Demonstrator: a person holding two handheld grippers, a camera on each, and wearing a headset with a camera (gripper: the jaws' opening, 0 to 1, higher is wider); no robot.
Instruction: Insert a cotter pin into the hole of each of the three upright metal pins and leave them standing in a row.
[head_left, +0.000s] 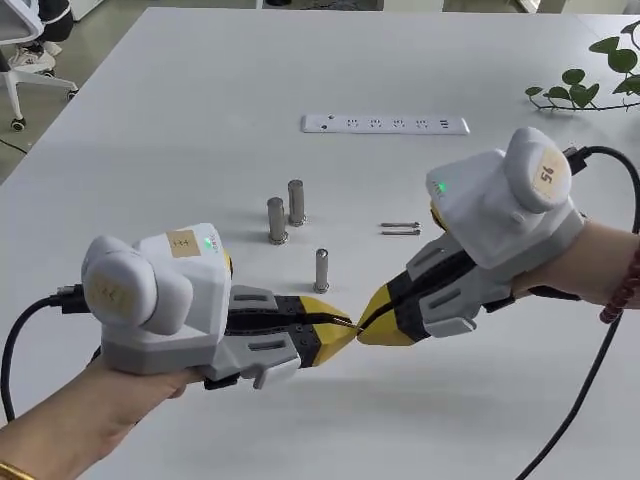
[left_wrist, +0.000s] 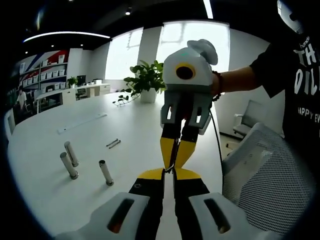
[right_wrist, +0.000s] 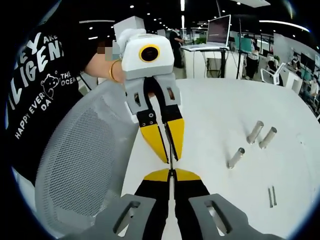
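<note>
Left gripper (head_left: 345, 328) and right gripper (head_left: 366, 320) meet tip to tip, both clamped on a cotter pin (right_wrist: 170, 150), clearest in the right gripper view; three metal pins (head_left: 322, 270) stand beyond

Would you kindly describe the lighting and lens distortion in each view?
Head view: even, soft light, sharp, only faint shadows beside the metal pins. Left gripper view: strong fisheye bending, windows blown out behind the plant. Right gripper view: same bending, ceiling lights glare, table very bright.
</note>
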